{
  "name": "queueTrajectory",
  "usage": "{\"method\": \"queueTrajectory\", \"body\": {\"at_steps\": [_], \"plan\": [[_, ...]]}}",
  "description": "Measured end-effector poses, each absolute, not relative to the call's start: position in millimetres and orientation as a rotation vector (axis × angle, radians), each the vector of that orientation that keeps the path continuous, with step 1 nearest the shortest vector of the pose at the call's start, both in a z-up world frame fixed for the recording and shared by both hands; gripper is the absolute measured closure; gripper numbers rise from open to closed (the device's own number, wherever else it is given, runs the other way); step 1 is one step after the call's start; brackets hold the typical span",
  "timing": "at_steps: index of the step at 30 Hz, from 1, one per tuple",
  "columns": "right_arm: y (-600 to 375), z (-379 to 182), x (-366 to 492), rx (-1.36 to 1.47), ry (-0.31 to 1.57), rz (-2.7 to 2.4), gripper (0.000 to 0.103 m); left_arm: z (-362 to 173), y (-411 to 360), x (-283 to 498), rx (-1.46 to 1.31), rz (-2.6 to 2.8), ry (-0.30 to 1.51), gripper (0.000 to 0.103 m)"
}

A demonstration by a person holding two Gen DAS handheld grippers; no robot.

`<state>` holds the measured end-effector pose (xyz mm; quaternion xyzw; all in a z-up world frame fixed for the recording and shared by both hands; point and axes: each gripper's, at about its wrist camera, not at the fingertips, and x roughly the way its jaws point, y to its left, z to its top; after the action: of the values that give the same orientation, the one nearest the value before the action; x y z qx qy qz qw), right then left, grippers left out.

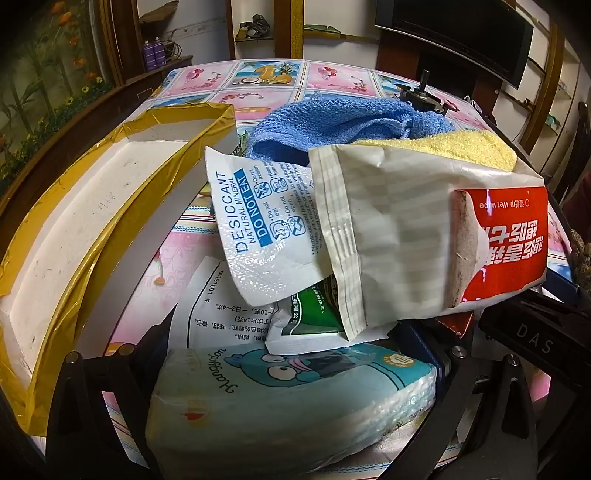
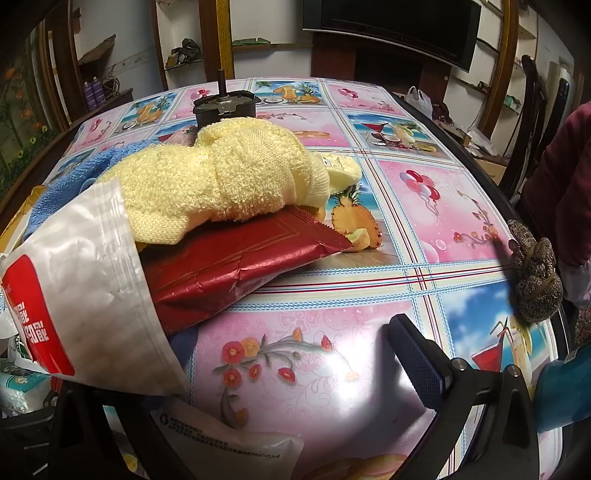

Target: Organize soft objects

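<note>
A: Starting at nine o'clock: the white tray (image 1: 92, 221) sits empty; left gripper (image 1: 295, 387) spread wide over the tissue pack (image 1: 288, 402).

B: Pile at twelve: wet-wipe bag (image 1: 417, 236), yellow towel (image 2: 229, 177). Right gripper (image 2: 258, 387) wide, empty. Pulling one could topple it.

A: Glossy patterned tablecloth (image 2: 424, 229) looks slippery; television (image 2: 391, 29) behind.

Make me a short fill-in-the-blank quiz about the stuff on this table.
The towel lying on the red packet is ____.
The white sachet is printed DESICCANT, DO NOT ____.
The open white box has its edges covered in ____ tape.
The towel behind that sachet is ____.

Missing words: yellow, EAT, yellow, blue
</note>
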<state>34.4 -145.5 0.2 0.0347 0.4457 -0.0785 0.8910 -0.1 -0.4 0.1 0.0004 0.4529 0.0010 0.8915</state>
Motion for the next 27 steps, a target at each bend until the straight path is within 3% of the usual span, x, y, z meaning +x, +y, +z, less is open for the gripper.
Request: {"method": "queueTrajectory", "body": {"at_steps": [27], "plan": [[-145,0,35,0.072,0.925,-0.163,0.000,0,-2,-10,0.033,-0.060,0.958,0.000]]}}
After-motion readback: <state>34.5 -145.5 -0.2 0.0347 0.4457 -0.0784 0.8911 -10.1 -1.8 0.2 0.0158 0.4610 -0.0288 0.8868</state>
